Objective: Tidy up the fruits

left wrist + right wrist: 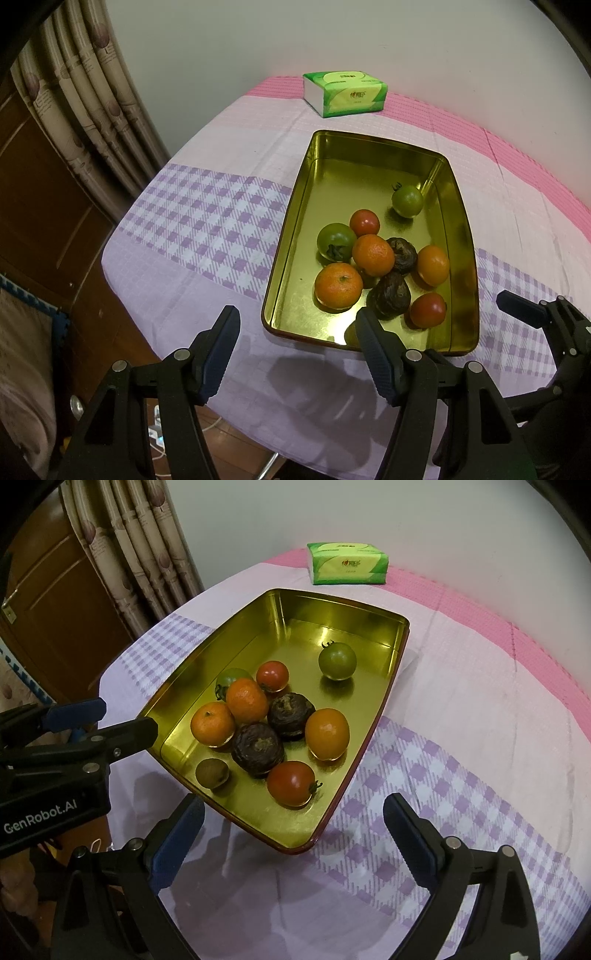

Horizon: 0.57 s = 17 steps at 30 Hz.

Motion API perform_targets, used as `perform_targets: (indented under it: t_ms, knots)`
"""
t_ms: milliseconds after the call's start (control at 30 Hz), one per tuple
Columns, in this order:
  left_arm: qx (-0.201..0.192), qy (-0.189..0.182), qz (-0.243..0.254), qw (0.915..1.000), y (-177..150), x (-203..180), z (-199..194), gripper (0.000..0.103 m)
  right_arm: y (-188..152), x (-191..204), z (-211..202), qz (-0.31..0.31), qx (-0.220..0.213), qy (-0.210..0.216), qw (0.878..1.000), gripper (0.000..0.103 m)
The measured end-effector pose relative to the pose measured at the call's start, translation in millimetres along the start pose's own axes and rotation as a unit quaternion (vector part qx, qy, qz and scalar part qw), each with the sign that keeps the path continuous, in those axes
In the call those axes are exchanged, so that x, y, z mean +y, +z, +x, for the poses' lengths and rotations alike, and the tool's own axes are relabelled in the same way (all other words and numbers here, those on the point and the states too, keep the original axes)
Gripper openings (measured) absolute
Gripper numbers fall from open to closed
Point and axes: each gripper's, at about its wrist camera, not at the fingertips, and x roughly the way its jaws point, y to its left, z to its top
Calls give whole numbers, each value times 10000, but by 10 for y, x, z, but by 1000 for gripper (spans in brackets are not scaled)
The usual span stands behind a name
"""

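Left gripper (295,339): jaws spread wide, nothing between them, hovering just short of the tray's near edge.
Right gripper (293,827): also wide apart and holding nothing, poised over the tray's near corner.
Gold tray (258,626): straight ahead of both grippers on the checked cloth (461,775).
Fruit: oranges (338,285), red tomatoes (291,783), green tomatoes (337,661) and two dark wrinkled fruits (258,749) bunched in the tray's near half.
Small brown fruit (211,772): nearest the left gripper's tip, possibly a kiwi, hard to tell.
Tissue pack (345,93): well beyond the tray's far end.
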Motion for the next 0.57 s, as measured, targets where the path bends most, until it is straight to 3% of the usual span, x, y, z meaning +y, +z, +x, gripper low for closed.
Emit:
perform_targets:
  t_ms: [567]
  knots:
    - [-26, -48, 86, 9999, 4, -20, 4, 66, -5, -11, -7, 1, -3, 4, 10000, 97]
